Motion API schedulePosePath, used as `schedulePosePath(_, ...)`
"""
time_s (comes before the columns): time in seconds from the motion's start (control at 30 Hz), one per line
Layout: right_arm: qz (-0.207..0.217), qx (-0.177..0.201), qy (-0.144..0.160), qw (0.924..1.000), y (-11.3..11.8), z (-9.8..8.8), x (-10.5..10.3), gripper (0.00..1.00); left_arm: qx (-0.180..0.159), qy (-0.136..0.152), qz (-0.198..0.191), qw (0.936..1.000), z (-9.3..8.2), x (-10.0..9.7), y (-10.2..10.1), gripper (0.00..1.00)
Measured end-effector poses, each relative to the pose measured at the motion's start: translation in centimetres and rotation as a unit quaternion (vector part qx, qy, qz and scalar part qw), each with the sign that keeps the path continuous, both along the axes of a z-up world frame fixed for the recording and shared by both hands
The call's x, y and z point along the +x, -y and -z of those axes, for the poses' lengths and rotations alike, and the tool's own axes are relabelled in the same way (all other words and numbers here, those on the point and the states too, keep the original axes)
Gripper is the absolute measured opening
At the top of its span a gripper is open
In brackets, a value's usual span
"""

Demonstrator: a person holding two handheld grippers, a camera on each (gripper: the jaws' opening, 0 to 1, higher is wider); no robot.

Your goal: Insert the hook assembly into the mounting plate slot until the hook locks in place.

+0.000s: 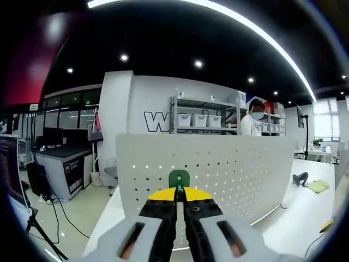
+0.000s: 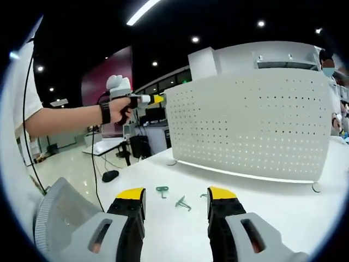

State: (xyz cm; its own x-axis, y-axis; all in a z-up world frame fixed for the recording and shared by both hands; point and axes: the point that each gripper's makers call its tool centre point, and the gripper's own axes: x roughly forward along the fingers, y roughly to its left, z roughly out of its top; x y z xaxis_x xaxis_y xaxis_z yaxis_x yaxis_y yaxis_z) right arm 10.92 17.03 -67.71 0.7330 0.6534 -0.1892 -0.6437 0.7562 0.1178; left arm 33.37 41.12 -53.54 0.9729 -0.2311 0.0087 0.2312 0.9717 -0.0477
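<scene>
In the left gripper view my left gripper is shut on a green hook, held right against the white perforated mounting plate that stands upright on the table. The right gripper view has the same plate to the right, with the left gripper held by a hand at its left edge. My right gripper stands open low over the white table, nothing between its yellow-tipped fingers. Green hooks lie on the table just beyond it.
The white table runs under the plate. A black mouse lies on a farther surface at left. A person stands by grey shelving with white bins behind the plate. Desks and cables sit at left on the floor.
</scene>
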Motion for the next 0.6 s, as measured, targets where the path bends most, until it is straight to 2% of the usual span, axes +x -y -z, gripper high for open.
schedulePosePath(0.6, -0.003, 0.004, -0.014, 0.9999, -0.5, 0.7, -0.2, 0.44, -0.002, 0.02, -0.018, 0.9996, -1.6, 2.9, -0.9, 0.03)
